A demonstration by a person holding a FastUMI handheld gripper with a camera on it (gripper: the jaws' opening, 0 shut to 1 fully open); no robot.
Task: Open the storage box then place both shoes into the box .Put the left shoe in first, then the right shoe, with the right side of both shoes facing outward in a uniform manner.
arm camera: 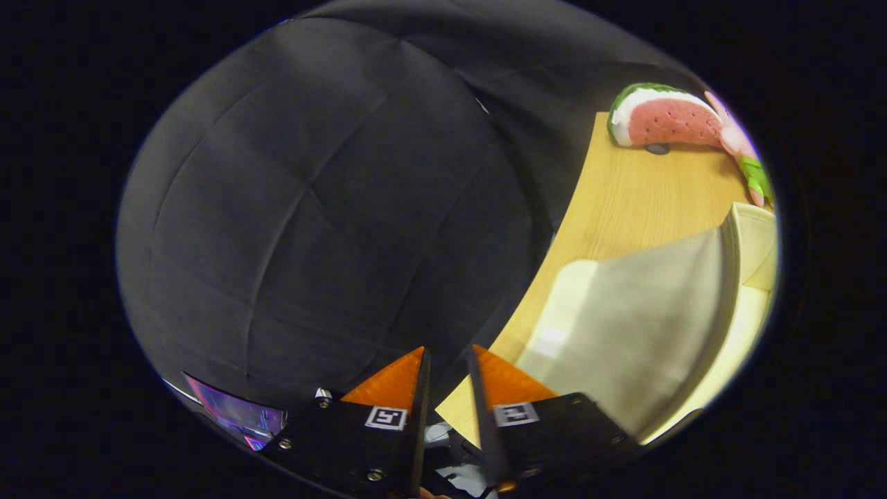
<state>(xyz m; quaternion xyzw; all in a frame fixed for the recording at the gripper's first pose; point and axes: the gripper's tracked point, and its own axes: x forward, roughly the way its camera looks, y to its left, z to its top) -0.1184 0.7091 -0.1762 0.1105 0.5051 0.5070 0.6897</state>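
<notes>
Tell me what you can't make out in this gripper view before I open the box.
- Storage box: its far end is cut off by the view's edge, and the gripper, fingers nearly closed on nothing, covers its near corner; no latch or opening visible.
- Watermelon plush on the table: the pink toy beside it is cut off.

Place: recording booth
Sign: black cloth wall (312,208) behind wooden table (624,201)
Home touch: watermelon plush toy (662,118) at the table's far end
</notes>
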